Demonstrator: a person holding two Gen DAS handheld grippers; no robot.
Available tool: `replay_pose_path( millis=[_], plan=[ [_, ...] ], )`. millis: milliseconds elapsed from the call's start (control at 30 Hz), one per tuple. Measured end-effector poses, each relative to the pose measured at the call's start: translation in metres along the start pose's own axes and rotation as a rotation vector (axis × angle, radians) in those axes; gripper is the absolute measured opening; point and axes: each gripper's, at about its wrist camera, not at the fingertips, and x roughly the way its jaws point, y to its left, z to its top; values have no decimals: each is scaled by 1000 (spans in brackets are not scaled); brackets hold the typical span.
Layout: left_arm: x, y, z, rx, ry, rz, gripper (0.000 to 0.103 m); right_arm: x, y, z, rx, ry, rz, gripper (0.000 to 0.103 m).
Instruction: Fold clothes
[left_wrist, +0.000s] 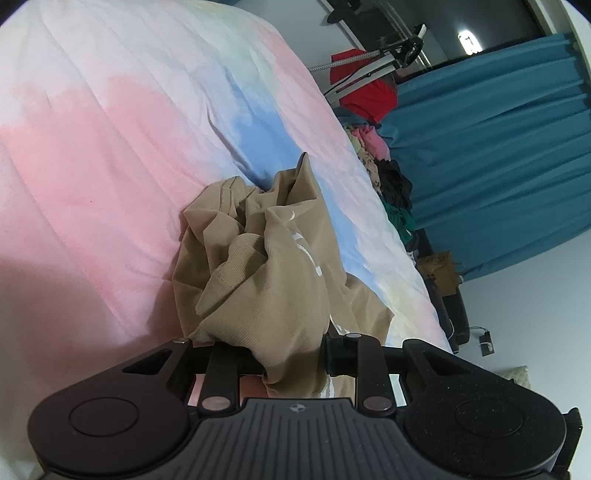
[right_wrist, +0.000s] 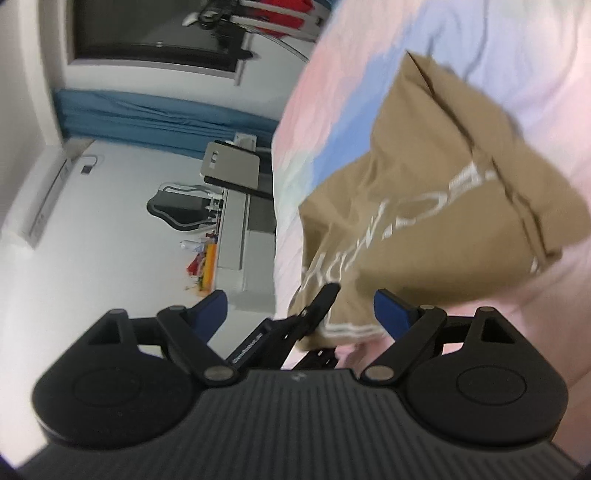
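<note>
A tan garment (left_wrist: 266, 266) with white lettering lies crumpled on a pink, blue and white bedspread (left_wrist: 110, 155). My left gripper (left_wrist: 291, 354) is shut on a bunch of the garment, which drapes over and hides its fingers. In the right wrist view the tan garment (right_wrist: 424, 206) hangs in front of my right gripper (right_wrist: 299, 314), which is open; its blue-padded fingers (right_wrist: 391, 314) are spread wide. The left gripper's black finger (right_wrist: 317, 306) shows between them, holding the garment's lower edge.
A pile of mixed clothes (left_wrist: 388, 173) and a red cloth (left_wrist: 365, 92) lie past the bed's far edge by a teal curtain (left_wrist: 498, 166). A white wall, a cabinet (right_wrist: 236, 236) and a dark chair (right_wrist: 177, 210) stand beside the bed.
</note>
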Motion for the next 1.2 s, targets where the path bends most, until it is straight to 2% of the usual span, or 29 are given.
replay_pose_path(
  millis=[267,567,600,767,800,833,900,1067,1200],
  plan=[
    [1,-1,6,-15,-12,-47,25,22,-18,-12,203,84,17,89],
    [-2,0,11,-39,-47,-129,22,40,-60,2,284,-72,39,87],
    [-2,0,12,-43,-46,-131,22,42,-65,4,293,-90,42,82],
    [-3,-2,13,-21,-39,-139,22,36,-59,2,223,-172,0,64],
    [-5,-3,12,-11,-47,-142,22,36,-55,3,191,-186,-15,53],
    [-7,-4,11,0,-55,-145,22,34,-50,3,171,-198,-18,46],
    [-13,-8,8,12,-64,-167,22,25,-39,3,135,-220,-14,40],
    [-35,-46,4,60,-69,-243,22,-16,-6,25,52,-282,-8,38],
    [-19,-95,8,91,-18,-264,22,-51,21,47,-11,-333,-8,37]
  ],
)
